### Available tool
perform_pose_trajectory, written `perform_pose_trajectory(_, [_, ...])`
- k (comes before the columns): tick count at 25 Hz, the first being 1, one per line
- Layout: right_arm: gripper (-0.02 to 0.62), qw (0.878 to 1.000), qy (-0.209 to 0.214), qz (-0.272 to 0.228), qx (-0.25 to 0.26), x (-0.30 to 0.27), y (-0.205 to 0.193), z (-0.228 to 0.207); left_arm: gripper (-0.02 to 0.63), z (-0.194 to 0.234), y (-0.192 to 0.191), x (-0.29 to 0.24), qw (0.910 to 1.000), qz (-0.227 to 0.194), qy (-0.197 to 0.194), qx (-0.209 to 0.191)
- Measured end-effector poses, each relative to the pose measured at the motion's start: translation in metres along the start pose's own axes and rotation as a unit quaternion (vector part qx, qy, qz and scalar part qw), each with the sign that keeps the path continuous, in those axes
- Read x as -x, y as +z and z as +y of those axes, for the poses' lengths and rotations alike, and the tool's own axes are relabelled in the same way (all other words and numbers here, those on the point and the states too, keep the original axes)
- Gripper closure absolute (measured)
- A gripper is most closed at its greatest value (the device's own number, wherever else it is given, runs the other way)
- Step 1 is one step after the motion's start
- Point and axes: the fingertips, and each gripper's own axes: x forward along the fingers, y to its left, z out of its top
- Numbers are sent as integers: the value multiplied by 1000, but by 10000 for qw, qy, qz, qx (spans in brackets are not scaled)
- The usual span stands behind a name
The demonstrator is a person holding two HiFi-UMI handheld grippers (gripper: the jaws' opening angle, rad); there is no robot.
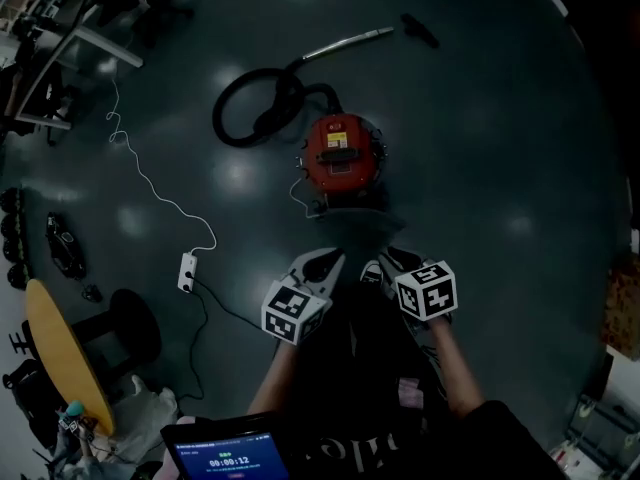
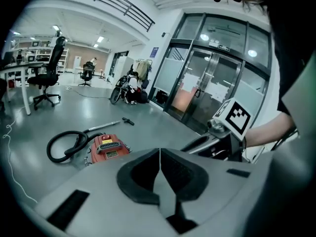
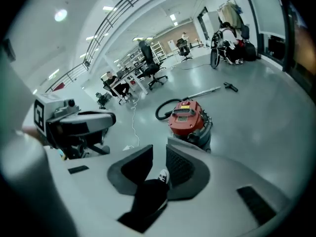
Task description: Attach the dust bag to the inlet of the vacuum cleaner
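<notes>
The vacuum cleaner (image 1: 343,151) stands upright on the floor (image 1: 500,168), a little above the centre of the head view, well apart from both grippers. Its top is a round red lid with a black handle and a yellow label. The right gripper view shows a dark grey drum under the lid and metal clips on the rim. A black hose (image 1: 219,118) goes out from it and makes a loop to the upper left. A thin metal tube (image 1: 345,43) lies further up, and a small black nozzle (image 1: 420,30) lies near the tube's right end.

The left gripper (image 2: 159,154) has its jaws pressed together, so only a thin seam shows between them. It holds nothing. The right gripper (image 3: 159,149) has its jaws a little apart and is also empty. In the gap there is only a black shoe (image 3: 160,177) with a white toe, far below, and the jaws do not touch it.

Both grippers have matte grey bodies, which look like plastic. Their black pads (image 3: 180,169) have a fine grid texture. The floor is dark grey and glossy, with round reflections of lamps. At the left of the head view a white cable (image 1: 150,183) runs in curves down to a white power strip (image 1: 187,271).
</notes>
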Motion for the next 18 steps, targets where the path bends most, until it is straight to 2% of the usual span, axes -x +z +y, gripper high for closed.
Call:
perform_pose_trajectory(4, [502,9964,293,-334,-723,24,-6,32,600,-25,-5,49,9999,-32,79,81])
perform_pose_trajectory(7, [511,9929,334,-544,-1005,36,-9,48,601,-30,-16,86,9998,-20,176,120])
perform_pose_trajectory(10, [525,9902,184,-803,-1129,53,-12,64,601,-39,-26,125,9996,31,184,233])
perform_pose_trajectory(13, [534,9857,127,-1136,-1240,69,-18,92,601,-42,-42,163,9998,21,195,101])
perform_pose_trajectory(18, [541,9824,51,-1464,-1156,93,-57,169,601,-63,-65,234,9993,-365,75,34])
